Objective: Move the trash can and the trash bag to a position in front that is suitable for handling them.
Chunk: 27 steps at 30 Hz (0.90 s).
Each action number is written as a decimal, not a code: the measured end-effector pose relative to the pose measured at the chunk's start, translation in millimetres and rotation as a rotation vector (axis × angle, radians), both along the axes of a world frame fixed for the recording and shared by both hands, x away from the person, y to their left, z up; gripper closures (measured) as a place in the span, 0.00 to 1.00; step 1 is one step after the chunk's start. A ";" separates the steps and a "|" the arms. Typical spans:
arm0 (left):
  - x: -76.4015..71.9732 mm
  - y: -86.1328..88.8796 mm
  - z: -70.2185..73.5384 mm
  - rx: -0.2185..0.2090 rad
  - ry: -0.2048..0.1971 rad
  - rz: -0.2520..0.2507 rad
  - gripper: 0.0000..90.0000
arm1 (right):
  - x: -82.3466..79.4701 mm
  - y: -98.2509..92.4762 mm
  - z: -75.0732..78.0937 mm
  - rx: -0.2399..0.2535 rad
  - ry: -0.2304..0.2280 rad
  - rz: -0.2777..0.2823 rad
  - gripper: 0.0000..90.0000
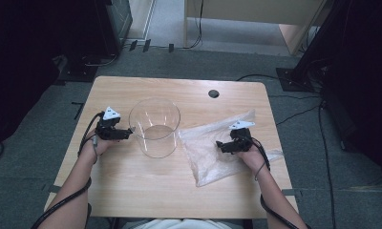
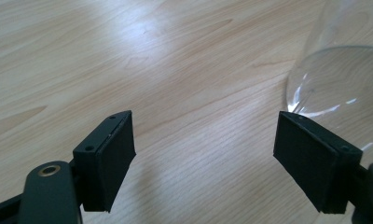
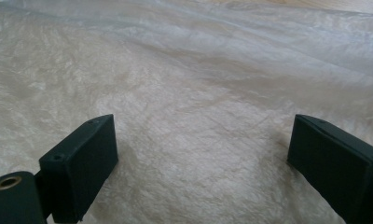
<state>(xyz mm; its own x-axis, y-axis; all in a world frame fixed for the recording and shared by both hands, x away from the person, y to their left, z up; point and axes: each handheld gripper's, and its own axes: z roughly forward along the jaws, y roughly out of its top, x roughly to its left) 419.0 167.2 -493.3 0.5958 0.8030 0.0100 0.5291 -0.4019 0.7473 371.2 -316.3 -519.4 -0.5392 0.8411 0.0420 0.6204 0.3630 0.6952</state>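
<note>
Wooden table [image 1: 132, 191], both grippers low

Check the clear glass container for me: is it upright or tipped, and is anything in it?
Upright and empty. The glass container stands on its base on the table, round mouth up, and the wood grain shows straight through it.

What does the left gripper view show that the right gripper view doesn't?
Left gripper view: bare wooden table and, at the right edge, the lower part of a clear glass container, close to one of the left gripper's fingers. Right gripper view: a crinkled clear plastic bag spread under the right gripper. Shared: two black fingers spread wide apart, with nothing between them.
</note>
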 end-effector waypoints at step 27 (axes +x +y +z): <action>-8.4 -35.7 -0.9 0.037 0.011 -0.122 0.27 | 4.6 -31.9 0.1 -0.005 0.009 -0.083 0.09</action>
<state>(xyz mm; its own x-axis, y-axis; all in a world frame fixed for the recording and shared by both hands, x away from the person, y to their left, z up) 410.6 131.5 -494.2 0.6890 0.7241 0.0314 0.4826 -0.4907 0.7255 375.8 -348.1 -519.2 -0.4669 0.8833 0.0418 0.6546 0.3134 0.6879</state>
